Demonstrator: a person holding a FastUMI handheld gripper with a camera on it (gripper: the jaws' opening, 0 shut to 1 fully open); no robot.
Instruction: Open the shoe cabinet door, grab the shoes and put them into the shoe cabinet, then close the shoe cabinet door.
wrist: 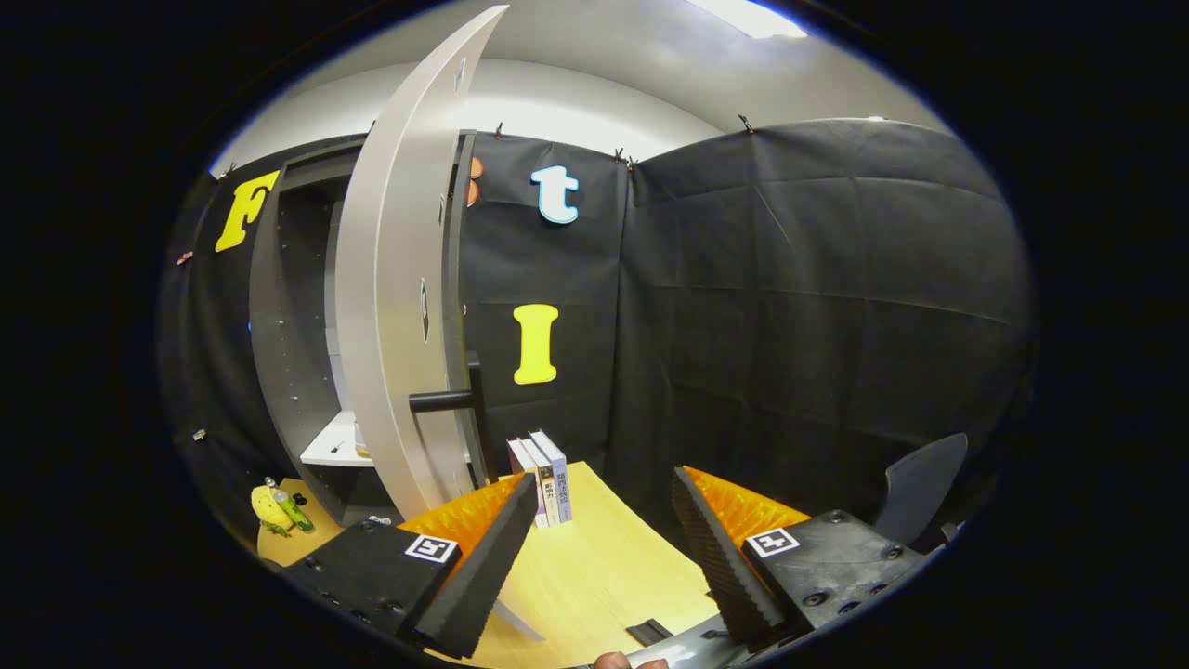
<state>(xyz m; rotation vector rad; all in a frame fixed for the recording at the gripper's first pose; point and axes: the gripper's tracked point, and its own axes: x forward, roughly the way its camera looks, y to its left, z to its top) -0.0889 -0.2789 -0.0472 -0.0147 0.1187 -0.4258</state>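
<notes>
Booth tabletop (594, 567) sits underneath; cabinet door (395, 307) hangs open, looks stiff and light, so grab its dark handle (444, 400). Gripper (604, 530) fingers spread, empty.

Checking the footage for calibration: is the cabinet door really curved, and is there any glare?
Gripper view: the cabinet door bows from fisheye distortion; the ceiling light is blown out; the booth wall stays dim; the open gripper and books look sharp.
</notes>
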